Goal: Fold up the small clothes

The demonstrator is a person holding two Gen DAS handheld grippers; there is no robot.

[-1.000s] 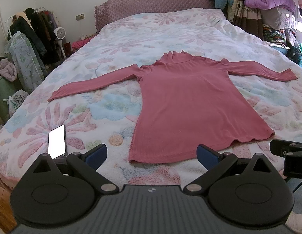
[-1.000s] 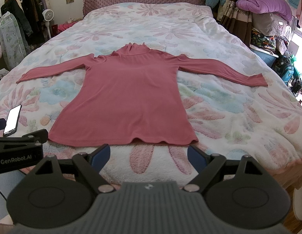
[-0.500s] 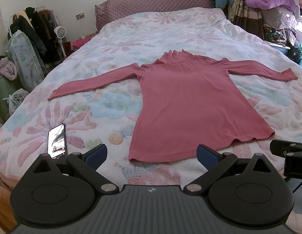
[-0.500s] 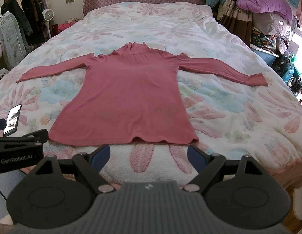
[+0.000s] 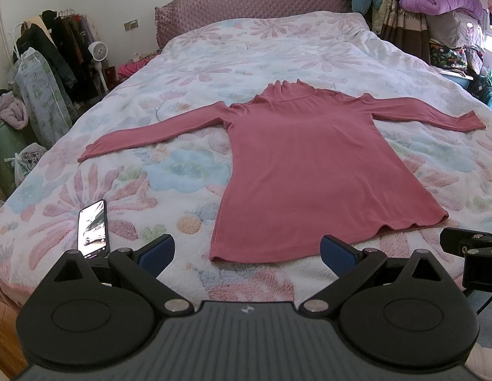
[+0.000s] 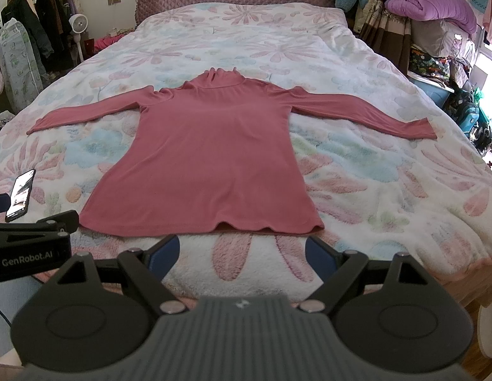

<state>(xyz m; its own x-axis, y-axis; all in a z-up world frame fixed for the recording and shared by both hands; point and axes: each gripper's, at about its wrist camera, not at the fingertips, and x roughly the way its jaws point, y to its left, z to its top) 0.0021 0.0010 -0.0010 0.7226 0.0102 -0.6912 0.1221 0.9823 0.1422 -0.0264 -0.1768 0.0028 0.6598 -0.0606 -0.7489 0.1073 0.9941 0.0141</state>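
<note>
A: Jaws, left view: left gripper (image 5: 247, 250) wide open, empty, short of the hem. Pink ribbed long-sleeved turtleneck top (image 5: 306, 171) flat on floral fleece bedspread (image 5: 246, 54), sleeves spread, probably ready for folding.

B: Right view: right gripper (image 6: 242, 252) also wide, empty. Top's (image 6: 211, 155) long axis runs hem-near to collar-far; sleeves crosswise. Black smartphone (image 6: 20, 195) lies beside it.

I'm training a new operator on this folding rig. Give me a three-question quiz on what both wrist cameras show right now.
1. True or false: the pink top lies flat with both sleeves spread out.
2. What lies on the bed left of the top's hem? A) phone B) fan C) pillow
3. Fill in: the left gripper and right gripper are both ____ and hold nothing.

Key: 1 true. 2 A, the phone. 3 open.
</note>
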